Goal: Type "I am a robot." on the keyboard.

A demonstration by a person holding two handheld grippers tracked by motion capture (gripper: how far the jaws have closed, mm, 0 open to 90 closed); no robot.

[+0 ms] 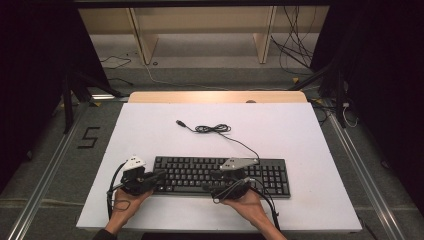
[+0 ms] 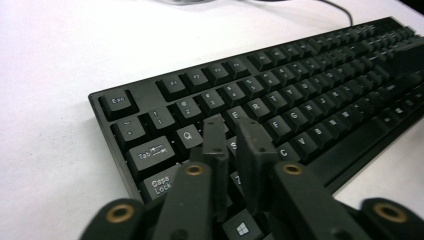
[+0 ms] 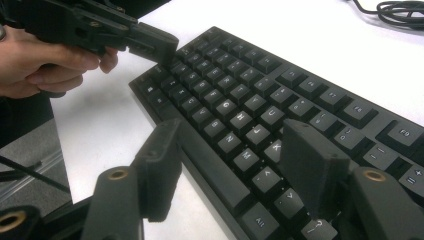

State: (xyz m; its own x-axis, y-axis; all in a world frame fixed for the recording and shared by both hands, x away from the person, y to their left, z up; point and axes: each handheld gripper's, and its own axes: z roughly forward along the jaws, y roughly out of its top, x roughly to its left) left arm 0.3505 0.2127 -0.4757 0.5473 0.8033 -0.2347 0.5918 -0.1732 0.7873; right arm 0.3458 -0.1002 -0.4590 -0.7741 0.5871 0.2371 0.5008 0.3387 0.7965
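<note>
The left tool (image 1: pixel 159 176) hangs over the left end of the black keyboard (image 1: pixel 260 175), its jaws drawn nearly together with only a thin gap and nothing pinched in it; in the left gripper view the tips (image 2: pixel 235 137) hover just above the letter keys near Q and Tab. The keyboard lies flat on the white counter (image 1: pixel 300 130), near its front edge, long side running across.

I judge it a stiff, fairly light plastic slab that will not flex but may skate on the smooth counter if pushed at one end. The keycaps are loose, springy and smooth, a poor place to pinch. The better hold is the thin rim of the case at the short ends or the front edge, one tool at each side to keep it level.

Its cable (image 1: pixel 215 129) trails from the back edge in a loose coil and will drag.

The right tool (image 1: pixel 212 181) stands wide over the middle keys, with the front edge between its jaws and neither pad touching anything.
</note>
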